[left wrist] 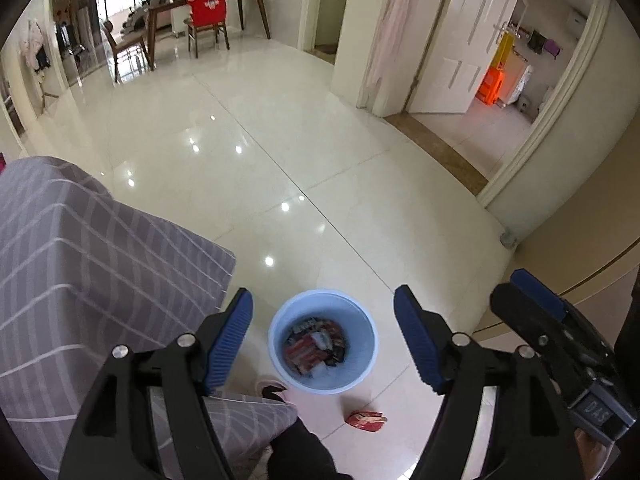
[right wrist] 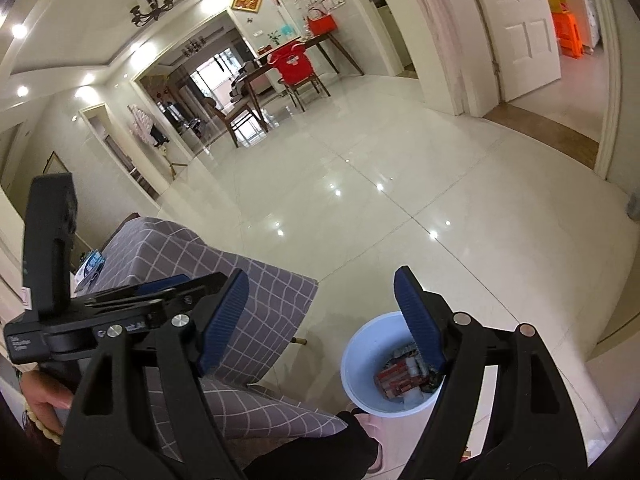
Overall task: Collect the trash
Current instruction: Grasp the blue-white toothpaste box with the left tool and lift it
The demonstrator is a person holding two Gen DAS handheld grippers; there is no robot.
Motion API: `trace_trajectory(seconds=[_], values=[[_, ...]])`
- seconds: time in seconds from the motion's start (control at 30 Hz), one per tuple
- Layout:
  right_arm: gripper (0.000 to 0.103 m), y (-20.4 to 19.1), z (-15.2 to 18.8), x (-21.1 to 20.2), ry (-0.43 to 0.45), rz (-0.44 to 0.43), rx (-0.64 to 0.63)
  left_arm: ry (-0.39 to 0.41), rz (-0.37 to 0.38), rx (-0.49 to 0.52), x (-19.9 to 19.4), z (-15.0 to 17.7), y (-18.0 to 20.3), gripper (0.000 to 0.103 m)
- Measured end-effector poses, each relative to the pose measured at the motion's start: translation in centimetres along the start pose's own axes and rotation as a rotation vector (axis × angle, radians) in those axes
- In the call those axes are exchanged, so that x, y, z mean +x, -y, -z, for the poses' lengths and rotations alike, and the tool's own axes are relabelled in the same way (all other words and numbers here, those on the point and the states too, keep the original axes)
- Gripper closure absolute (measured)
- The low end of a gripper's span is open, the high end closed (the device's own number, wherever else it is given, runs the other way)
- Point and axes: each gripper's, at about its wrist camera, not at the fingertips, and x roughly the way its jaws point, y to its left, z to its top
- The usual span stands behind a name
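Observation:
A pale blue bin [left wrist: 362, 320] stands on the tiled floor with red and dark wrappers lying in its bottom. My left gripper [left wrist: 324, 292] hovers over it, open, with nothing between its fingers. A crumpled red wrapper [left wrist: 366, 420] lies on the floor just in front of the bin. My right gripper [left wrist: 518, 286] shows at the right edge of the left wrist view. In the right wrist view the right gripper [right wrist: 320, 276] is open and empty, and the bin [right wrist: 366, 360] sits partly behind its right finger. The left gripper [right wrist: 200, 280] is seen side-on at the left.
A piece of furniture under a grey checked cloth [left wrist: 100, 260] [right wrist: 256, 296] stands left of the bin. A person's dark trouser leg [left wrist: 304, 452] and pale shoe [right wrist: 374, 428] are beside the bin. Glossy floor tiles stretch to a dining table with chairs [left wrist: 208, 12]; an open door [left wrist: 452, 60] is at right.

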Motion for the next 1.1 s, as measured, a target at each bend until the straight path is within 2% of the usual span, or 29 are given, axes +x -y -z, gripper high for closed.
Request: trace_trajectory(seconds=[0.2,0.33,0.53,0.77,0.9,1.0,1.1], values=[[0.029,-6.0,-0.9,0.2,-0.001,-0.048,-0.098,0.075,-0.036,-0.031,-5.2,0.2,-3.6,0.031],[0.028,-11.7,-1.4,0.9,-0.014,-0.097,-0.191,0.148,-0.085,-0.049,-9.5,0.8,-7.6,0.03],[0.028,-22.0,-1.1,3.5,-0.046,-0.169,-0.357,0.234,-0.35,0.019,-14.7,2.6,-15.9,0.03],[0.028,-32.3,0.5,8.9,-0.123,-0.257,-0.465,0.23,-0.539,-0.026,-17.1,4.6,-26.5,0.03],[0.028,-36.1,1.3,12.2,-0.177,-0.283,-0.497,0.172,-0.693,-0.053,-16.2,4.9,-32.6,0.03],[0.028,-38.1,1.6,14.6,-0.201,-0.285,-0.509,0.127,-0.692,-0.078,-15.0,4.6,-36.2,0.03],[0.028,-37.8,1.8,15.6,-0.21,-0.286,-0.498,0.09,-0.707,-0.014,-13.1,4.2,-37.2,0.03]])
